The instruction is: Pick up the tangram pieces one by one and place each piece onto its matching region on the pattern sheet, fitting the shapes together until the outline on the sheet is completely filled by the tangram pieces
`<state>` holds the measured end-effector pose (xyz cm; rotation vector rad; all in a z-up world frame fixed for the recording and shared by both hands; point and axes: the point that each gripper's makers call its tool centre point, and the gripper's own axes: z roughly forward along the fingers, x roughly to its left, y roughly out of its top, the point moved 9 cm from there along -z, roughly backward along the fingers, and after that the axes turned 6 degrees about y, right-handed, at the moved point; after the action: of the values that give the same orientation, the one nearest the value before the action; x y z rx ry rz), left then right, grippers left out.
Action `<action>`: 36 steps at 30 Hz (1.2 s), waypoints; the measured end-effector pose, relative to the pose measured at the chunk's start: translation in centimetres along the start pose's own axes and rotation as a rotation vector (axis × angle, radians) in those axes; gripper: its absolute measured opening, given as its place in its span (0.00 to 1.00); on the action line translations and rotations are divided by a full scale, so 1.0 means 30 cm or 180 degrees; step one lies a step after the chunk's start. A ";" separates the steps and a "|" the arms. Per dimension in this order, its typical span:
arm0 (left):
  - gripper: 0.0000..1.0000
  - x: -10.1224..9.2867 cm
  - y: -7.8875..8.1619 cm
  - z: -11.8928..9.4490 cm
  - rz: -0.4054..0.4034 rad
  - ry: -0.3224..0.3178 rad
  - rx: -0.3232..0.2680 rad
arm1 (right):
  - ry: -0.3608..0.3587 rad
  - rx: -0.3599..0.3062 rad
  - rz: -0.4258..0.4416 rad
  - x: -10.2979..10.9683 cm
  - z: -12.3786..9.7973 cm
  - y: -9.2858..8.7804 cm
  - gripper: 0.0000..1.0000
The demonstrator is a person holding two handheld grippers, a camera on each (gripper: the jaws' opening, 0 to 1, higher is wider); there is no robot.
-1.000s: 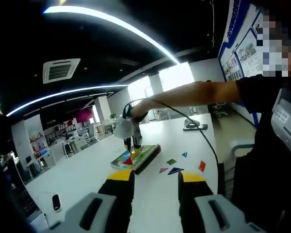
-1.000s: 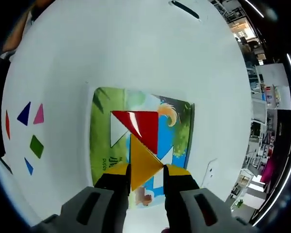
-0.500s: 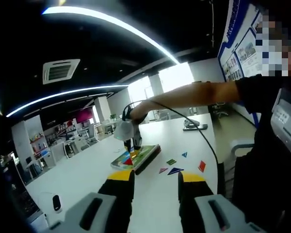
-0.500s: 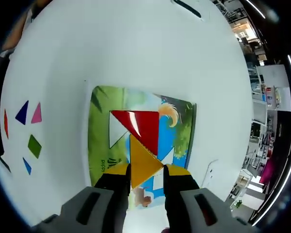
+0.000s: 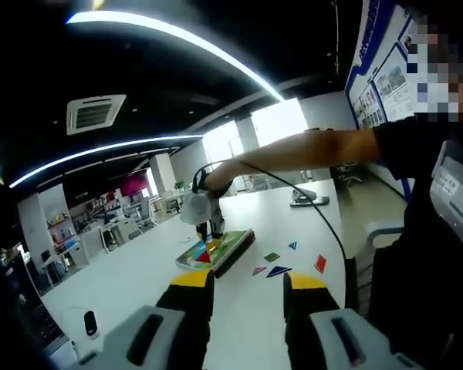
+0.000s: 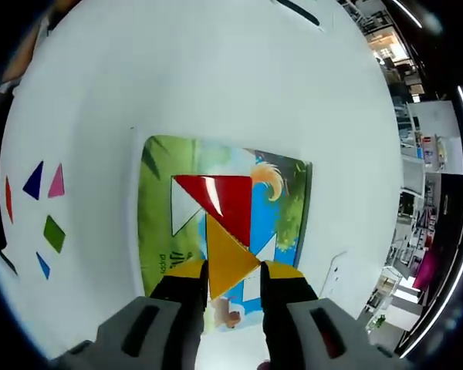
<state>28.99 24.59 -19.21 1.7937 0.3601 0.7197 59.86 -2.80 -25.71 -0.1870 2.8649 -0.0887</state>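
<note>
Right claw (image 6: 233, 279) pinched the yellow triangle (image 6: 228, 258), its lower corner hidden between the jaws, over the pattern sheet (image 6: 282, 208) beside the red triangle (image 6: 220, 196). Sheet lettering unreadable. Left claw (image 5: 242, 287) spread above the tabletop (image 5: 131, 274).

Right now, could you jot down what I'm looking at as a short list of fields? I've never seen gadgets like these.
setting: white table in an office hall
pattern sheet: flat on the table
red triangle: lying on the sheet
orange triangle: between the right gripper jaws, over the sheet
loose pieces: dark blue triangle, pink triangle, green piece, small blue triangle beside the sheet
left gripper: open, held back
</note>
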 end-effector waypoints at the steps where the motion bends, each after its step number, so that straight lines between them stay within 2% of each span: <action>1: 0.37 0.001 -0.001 0.000 -0.0001 0.0003 0.0002 | -0.0003 0.0011 0.0004 0.001 0.000 0.002 0.28; 6: 0.37 0.005 -0.005 -0.002 -0.0016 0.0026 0.0017 | -0.0017 0.0052 0.0024 0.004 0.000 0.006 0.28; 10: 0.37 0.005 -0.008 -0.003 -0.0016 0.0033 0.0030 | -0.0032 0.0050 0.0200 0.003 0.001 0.002 0.29; 21: 0.37 0.010 -0.012 0.000 -0.0025 0.0061 0.0064 | -0.0041 0.0019 0.0217 0.008 0.001 -0.002 0.29; 23: 0.37 0.009 -0.011 0.000 -0.0026 0.0057 0.0058 | -0.0089 0.0011 0.0220 0.003 -0.003 -0.002 0.31; 25: 0.37 0.009 -0.010 -0.001 -0.0027 0.0056 0.0054 | -0.0149 -0.0023 0.0238 -0.004 -0.008 -0.002 0.40; 27: 0.37 0.012 -0.012 0.000 -0.0032 0.0062 0.0056 | -0.0181 -0.0169 0.0328 -0.010 -0.034 -0.002 0.41; 33: 0.37 0.014 -0.011 0.005 -0.0056 0.0069 0.0046 | -0.0321 -0.0136 0.0299 -0.002 -0.114 -0.036 0.41; 36: 0.36 0.026 -0.010 0.002 -0.0187 0.0085 0.0005 | -0.0390 -0.0221 0.0307 0.013 -0.153 -0.049 0.41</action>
<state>29.66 25.10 -19.28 1.7690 0.4295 0.7028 58.44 -4.10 -21.29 -0.0649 2.7510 0.0400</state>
